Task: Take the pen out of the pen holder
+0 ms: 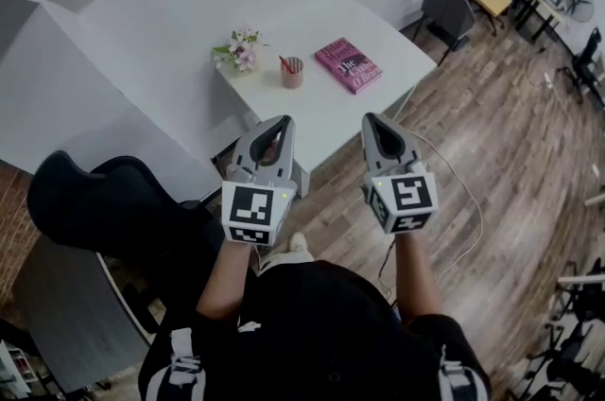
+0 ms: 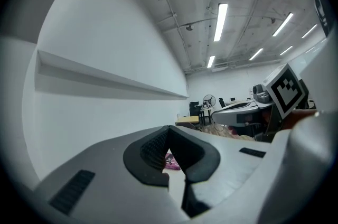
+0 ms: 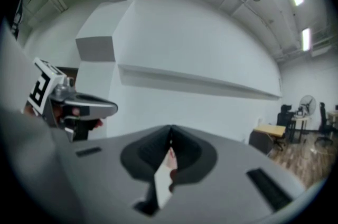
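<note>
Left hand-held gripper (image 1: 280, 123) and right hand-held gripper (image 1: 371, 120), jaws together; pen (image 1: 285, 64) near-upright in pen holder (image 1: 293, 76).

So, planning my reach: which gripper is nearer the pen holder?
The left gripper; its tips point almost at the pen holder, while the right gripper sits aside.

pen (image 1: 284, 63): tiny, perhaps red | book (image 1: 348, 64) title: unreadable | right gripper view: table (image 3: 162, 188) sliver blurred
</note>
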Demonstrator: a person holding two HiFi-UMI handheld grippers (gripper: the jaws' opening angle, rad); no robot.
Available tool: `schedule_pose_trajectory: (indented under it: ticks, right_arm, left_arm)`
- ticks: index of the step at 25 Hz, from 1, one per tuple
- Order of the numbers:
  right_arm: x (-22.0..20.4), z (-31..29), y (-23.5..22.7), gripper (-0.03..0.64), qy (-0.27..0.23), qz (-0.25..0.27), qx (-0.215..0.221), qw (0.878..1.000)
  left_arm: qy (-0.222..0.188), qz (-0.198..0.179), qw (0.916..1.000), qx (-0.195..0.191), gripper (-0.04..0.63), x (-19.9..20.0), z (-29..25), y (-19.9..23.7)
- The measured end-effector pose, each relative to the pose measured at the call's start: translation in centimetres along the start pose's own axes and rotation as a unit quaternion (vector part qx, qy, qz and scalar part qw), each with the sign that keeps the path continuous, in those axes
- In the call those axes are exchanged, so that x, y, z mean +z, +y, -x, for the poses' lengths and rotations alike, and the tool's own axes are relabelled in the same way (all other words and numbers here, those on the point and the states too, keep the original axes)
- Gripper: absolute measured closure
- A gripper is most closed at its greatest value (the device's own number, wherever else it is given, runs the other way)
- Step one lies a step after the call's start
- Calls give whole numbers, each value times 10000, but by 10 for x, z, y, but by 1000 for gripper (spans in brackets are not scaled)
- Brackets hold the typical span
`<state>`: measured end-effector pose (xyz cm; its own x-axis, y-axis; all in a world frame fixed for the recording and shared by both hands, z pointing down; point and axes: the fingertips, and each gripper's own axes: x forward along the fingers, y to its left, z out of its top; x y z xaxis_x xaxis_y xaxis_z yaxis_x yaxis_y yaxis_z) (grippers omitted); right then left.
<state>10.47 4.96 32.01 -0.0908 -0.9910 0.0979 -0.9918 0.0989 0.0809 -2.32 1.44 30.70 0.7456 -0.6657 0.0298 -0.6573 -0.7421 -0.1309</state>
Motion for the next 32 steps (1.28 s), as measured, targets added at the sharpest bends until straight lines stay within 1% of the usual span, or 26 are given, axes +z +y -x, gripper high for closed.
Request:
schedule_pose_trajectory:
  ticks: [3, 6, 10, 17, 23, 32]
  right_arm:
    - [2, -29, 5, 583, 27, 53, 15, 10000]
    - [-2, -48, 8, 583, 87, 122, 10, 9999]
    - [-10, -62, 2, 583, 178, 80, 6, 9998]
    - [-26, -93, -16, 583, 301, -25, 99, 9995]
    - [-40, -137, -49, 583, 451, 31, 234, 9987]
    - [-48, -218, -80, 583, 462, 92, 827, 9955]
  left_arm:
    - [-4, 49, 10000, -39, 580, -5, -17, 25]
    - [2, 90, 9999, -72, 580, -10, -29, 40]
    - [67, 147, 9998, -146, 580, -17, -42, 42]
    - [294, 164, 9993, -144, 580, -37, -75, 46]
    - [520, 67, 9986, 57, 580, -49, -114, 51]
    - [642, 36, 9966, 520, 580, -60, -181, 76]
